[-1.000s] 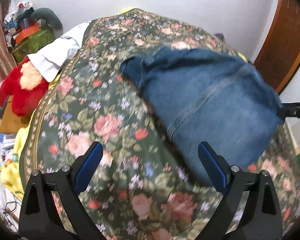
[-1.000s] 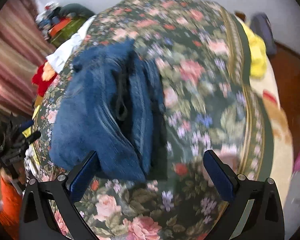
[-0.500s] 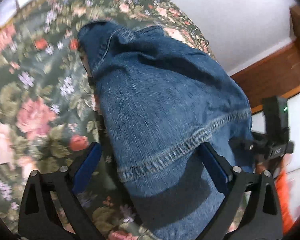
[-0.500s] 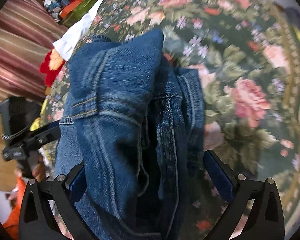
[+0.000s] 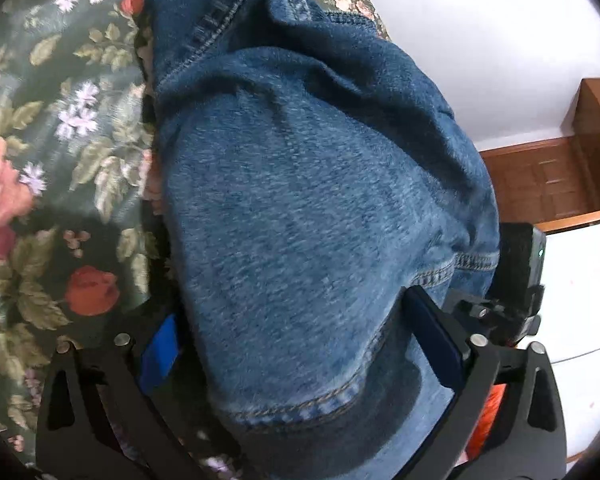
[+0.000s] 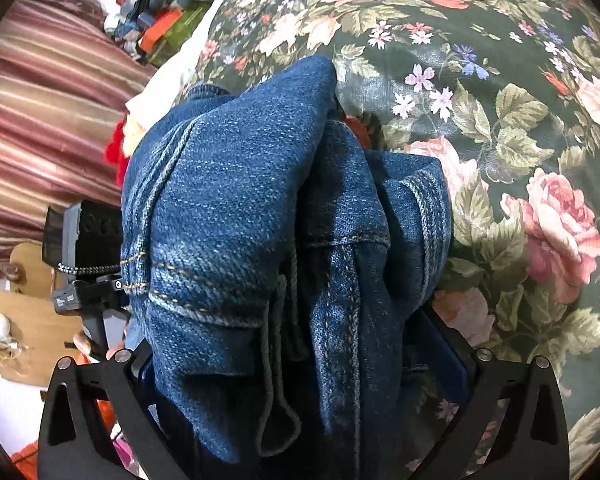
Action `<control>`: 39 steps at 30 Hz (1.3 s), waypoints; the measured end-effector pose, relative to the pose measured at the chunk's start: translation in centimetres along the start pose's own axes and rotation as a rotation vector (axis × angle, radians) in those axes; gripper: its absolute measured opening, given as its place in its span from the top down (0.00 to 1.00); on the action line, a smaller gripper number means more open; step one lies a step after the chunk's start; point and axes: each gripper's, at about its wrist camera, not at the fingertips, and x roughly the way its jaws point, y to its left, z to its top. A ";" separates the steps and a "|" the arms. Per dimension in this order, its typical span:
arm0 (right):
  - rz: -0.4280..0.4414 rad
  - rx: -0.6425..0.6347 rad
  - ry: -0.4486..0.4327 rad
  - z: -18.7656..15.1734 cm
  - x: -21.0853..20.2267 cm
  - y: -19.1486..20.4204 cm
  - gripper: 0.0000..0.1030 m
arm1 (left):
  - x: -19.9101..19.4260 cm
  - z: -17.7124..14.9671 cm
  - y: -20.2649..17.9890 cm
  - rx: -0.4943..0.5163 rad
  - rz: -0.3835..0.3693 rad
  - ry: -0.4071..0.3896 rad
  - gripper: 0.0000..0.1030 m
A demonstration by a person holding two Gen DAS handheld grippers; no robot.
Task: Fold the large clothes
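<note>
The jeans (image 5: 308, 216), blue denim with tan stitching, lay folded in a thick bundle on the floral bedspread (image 6: 520, 120).

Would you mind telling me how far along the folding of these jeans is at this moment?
The jeans already lie bunched in several denim layers on the floral bedspread. In hand: the left gripper and right gripper both straddle the fabric, jaws wide, nothing pinched yet. Left: closing on it and completing a neat fold.

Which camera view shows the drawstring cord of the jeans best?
The right wrist view: the drawstring cord hangs as a loop in the gap between the folded layers of the jeans. The left wrist view shows only plain denim and seams, no cord.
</note>
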 end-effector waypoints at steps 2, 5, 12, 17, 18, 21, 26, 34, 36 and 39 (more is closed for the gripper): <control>-0.006 0.028 0.000 -0.2 -0.2 0.3 0.08 | 0.2 0.4 -0.7 0.014 0.019 -0.009 0.02; -0.010 0.038 0.005 -0.2 -0.4 1.4 0.23 | 0.1 0.3 -2.2 0.054 0.058 -0.017 0.09; -0.046 -0.014 -0.020 -0.8 -1.3 4.5 0.49 | -2.2 0.0 -5.4 0.154 0.134 -0.049 0.25; -0.057 -0.038 -0.045 -1.3 -2.6 6.8 0.52 | -4.6 -0.5 -8.3 0.228 0.160 -0.090 0.31; -0.060 -0.046 -0.051 -1.5 -3.0 7.2 0.52 | -5.1 -0.5 -8.8 0.236 0.161 -0.097 0.32; -0.058 -0.068 -0.084 -1.8 -4.5 9.2 0.52 | -7.4 -0.5 -10.2 0.253 0.162 -0.122 0.33; -0.047 -0.101 -0.137 -2.6 -7.3 13.0 0.53 | -12.2 -1.1 -12.3 0.289 0.153 -0.168 0.33; -0.040 -0.147 -0.188 -4.1 -9.2 19.3 0.53 | -19.1 -3.3 -12.0 0.301 0.149 -0.221 0.33; -0.033 -0.152 -0.190 -4.7 -9.0 20.6 0.53 | -20.7 -3.6 -11.4 0.293 0.156 -0.230 0.33; -0.013 -0.144 -0.181 -5.4 -7.7 22.1 0.53 | -22.0 -3.6 -9.7 0.277 0.168 -0.229 0.33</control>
